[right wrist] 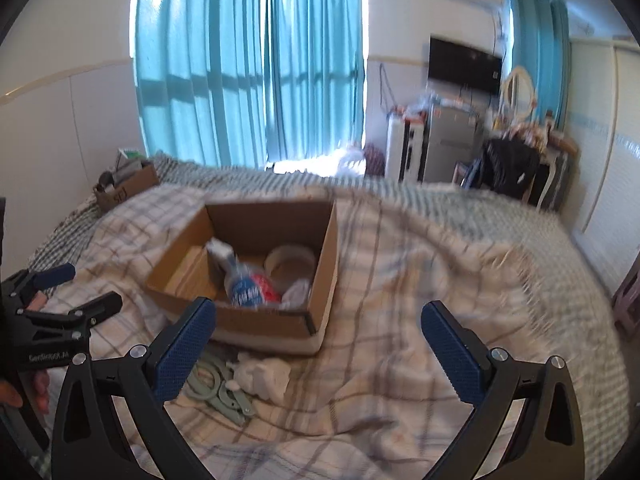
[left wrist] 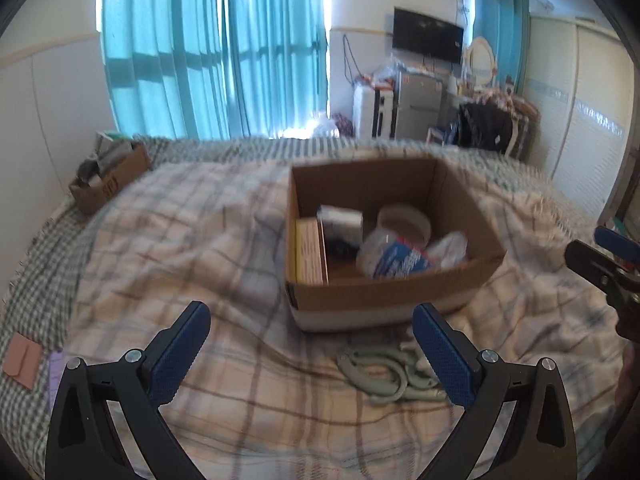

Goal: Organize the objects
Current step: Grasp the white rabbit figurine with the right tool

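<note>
An open cardboard box (left wrist: 460,200) (right wrist: 326,264) sits on the plaid bedspread. It holds a plastic bottle with a blue label (left wrist: 394,258) (right wrist: 250,290), a roll of tape (left wrist: 404,220) (right wrist: 290,260), a small grey box (left wrist: 340,220) and a flat yellow-edged carton (left wrist: 310,250). Pale green clips (left wrist: 380,376) (right wrist: 212,388) lie on the bed just in front of the box, with a white crumpled item (right wrist: 262,372) beside them. My left gripper (left wrist: 312,320) is open and empty, short of the box. My right gripper (right wrist: 318,318) is open and empty, to the right of the box.
A second cardboard box (left wrist: 106,178) (right wrist: 128,184) with odds and ends sits at the far left edge of the bed. A pink card (left wrist: 22,362) lies at the left edge. Beyond the bed are teal curtains, a cabinet and a cluttered desk.
</note>
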Tool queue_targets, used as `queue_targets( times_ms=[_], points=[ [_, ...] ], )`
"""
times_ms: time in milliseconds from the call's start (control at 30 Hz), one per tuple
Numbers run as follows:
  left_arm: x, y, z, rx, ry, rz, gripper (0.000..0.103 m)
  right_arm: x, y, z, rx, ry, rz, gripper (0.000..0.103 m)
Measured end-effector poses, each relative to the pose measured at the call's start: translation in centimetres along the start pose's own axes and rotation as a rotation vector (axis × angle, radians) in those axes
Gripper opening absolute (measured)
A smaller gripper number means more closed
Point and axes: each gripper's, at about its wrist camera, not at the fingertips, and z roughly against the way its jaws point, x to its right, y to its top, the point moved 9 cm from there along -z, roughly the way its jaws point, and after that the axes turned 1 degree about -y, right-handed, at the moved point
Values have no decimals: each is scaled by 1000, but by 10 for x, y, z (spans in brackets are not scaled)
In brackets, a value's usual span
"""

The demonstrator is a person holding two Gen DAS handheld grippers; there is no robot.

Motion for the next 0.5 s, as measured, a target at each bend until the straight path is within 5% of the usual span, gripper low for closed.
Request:
queue_targets(
  times_ms=[167,500],
  points=[
    [4,-28,-38,-65,18,-17,103,-1,-52,-51,-158,11,-19,103],
    [-11,-54,-62,-138,13,12,103,-41,-81,-92,-342,91,54,102]
  ],
)
